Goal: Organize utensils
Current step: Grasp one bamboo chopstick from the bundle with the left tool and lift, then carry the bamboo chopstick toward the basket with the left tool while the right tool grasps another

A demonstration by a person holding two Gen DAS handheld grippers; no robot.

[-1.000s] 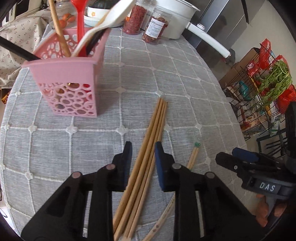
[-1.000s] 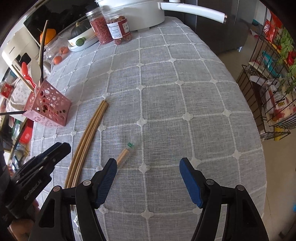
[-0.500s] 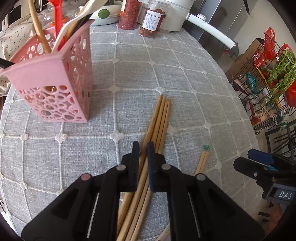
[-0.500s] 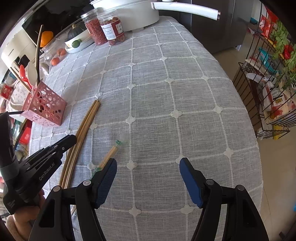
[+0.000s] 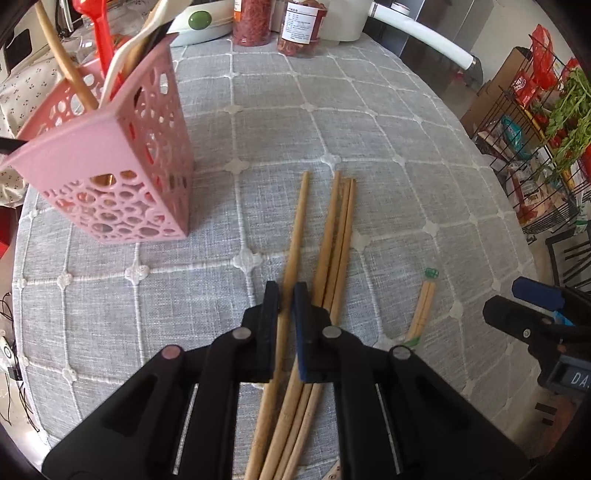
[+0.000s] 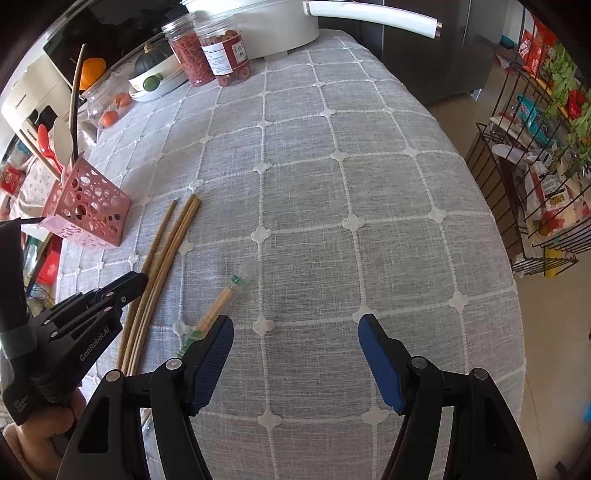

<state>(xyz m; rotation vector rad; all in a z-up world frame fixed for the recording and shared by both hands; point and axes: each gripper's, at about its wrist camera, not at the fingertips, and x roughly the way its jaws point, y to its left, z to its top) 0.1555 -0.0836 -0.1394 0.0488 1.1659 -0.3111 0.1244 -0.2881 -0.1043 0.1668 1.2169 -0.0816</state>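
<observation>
Several long wooden chopsticks (image 5: pixel 332 236) (image 6: pixel 173 243) lie on the grey checked tablecloth (image 5: pixel 388 122). My left gripper (image 5: pixel 285 295) (image 6: pixel 138 277) is shut on one long chopstick (image 5: pixel 295 236), which has swung left of the bundle. A pink perforated utensil holder (image 5: pixel 118 170) (image 6: pixel 88 214) stands to the left with a red spoon (image 5: pixel 101 40), a white spoon and wooden sticks in it. A wrapped pair of short chopsticks (image 5: pixel 423 306) (image 6: pixel 218 306) lies to the right. My right gripper (image 6: pixel 295 328) hangs open over bare cloth, its left finger beside that pair.
Two jars of red dried food (image 6: pixel 207 55), a white pot with a long handle (image 6: pixel 369 14) and a fruit dish (image 6: pixel 151 81) stand at the table's far end. A wire rack (image 6: pixel 546 166) with greens and packets is off the right edge.
My left gripper closed from open around the chopstick bundle to shut on one stick. That stick has swung apart from the others, to the left. The right gripper kept its opening.
</observation>
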